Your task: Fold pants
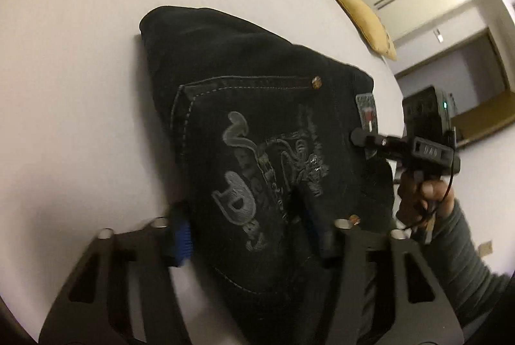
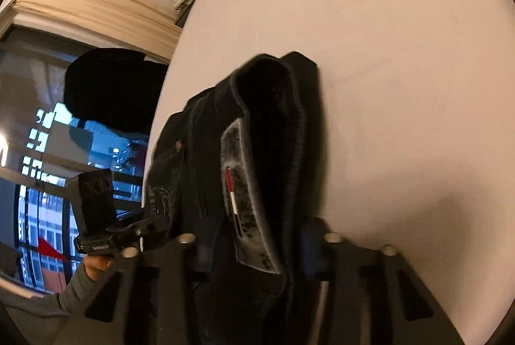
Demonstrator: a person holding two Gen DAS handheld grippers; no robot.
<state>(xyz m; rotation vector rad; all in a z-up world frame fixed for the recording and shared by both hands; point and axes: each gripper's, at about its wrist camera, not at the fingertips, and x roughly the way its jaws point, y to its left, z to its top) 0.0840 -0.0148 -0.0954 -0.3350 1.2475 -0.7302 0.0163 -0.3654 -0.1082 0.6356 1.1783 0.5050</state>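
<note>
the black denim pants (image 1: 257, 126) with grey pocket embroidery are lying folded on the white bed sheet (image 1: 74, 81). the left gripper (image 1: 251, 232) is straddling the near pocket edge, jaws part open – grip unclear. the right gripper (image 2: 254, 251) is bracketing the waistband fold at the right end – contact unclear.

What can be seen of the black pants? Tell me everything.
The pants are black denim, folded into a compact stack on a white bed. On top is a back pocket with pale stitching, grey embroidered lettering and copper rivets at its corners. A grey waistband patch with a red and white stripe sits near the edge. In the right wrist view the waistband end stands up in thick layers between that tool's fingers. Whether either tool is pressing on the cloth cannot be told.
</note>
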